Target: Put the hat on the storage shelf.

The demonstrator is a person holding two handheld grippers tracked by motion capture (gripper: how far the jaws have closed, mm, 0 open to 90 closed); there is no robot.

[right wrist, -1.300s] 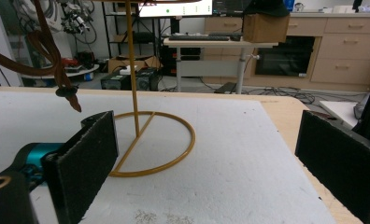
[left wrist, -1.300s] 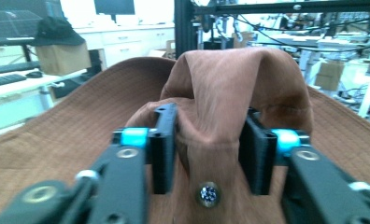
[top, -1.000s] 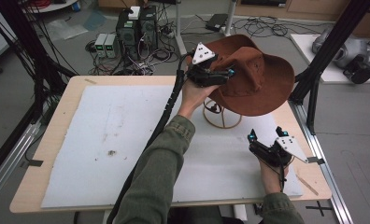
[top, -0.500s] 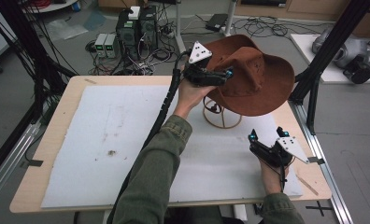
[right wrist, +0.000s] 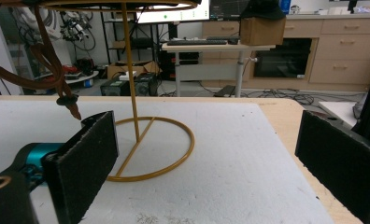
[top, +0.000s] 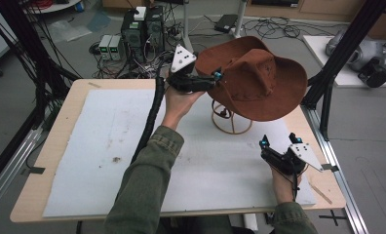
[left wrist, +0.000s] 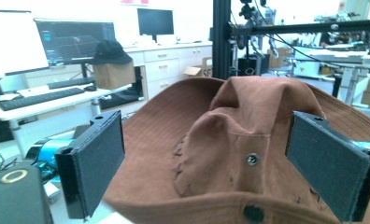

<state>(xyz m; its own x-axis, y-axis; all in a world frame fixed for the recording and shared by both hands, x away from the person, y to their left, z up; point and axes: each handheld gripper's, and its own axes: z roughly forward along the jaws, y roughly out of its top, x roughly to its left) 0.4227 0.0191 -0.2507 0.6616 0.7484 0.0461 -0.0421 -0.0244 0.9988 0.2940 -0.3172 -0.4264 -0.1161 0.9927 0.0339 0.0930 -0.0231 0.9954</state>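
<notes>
A brown wide-brimmed hat (top: 259, 83) rests on a gold wire stand (top: 230, 122) at the table's far middle. My left gripper (top: 215, 78) hovers at the hat's left brim edge. Its jaws have just been opening and now stand open. In the left gripper view the hat (left wrist: 230, 154) lies ahead, its near brim low between the pads (left wrist: 99, 158), untouched. My right gripper (top: 278, 140) stands open near the table's front right, nothing between its jaws. The right gripper view shows the stand's ring base (right wrist: 150, 149) and the hat's dangling cord (right wrist: 47, 70).
A white mat (top: 108, 146) covers most of the wooden table (top: 69, 102). A black frame post (top: 337, 58) rises at the table's right back corner. Boxes and cables (top: 142, 29) sit on the floor behind the table.
My left gripper has drawn back to the left from over the hat to its brim edge and risen slightly. The hat stays on the stand. The right gripper has not moved.
</notes>
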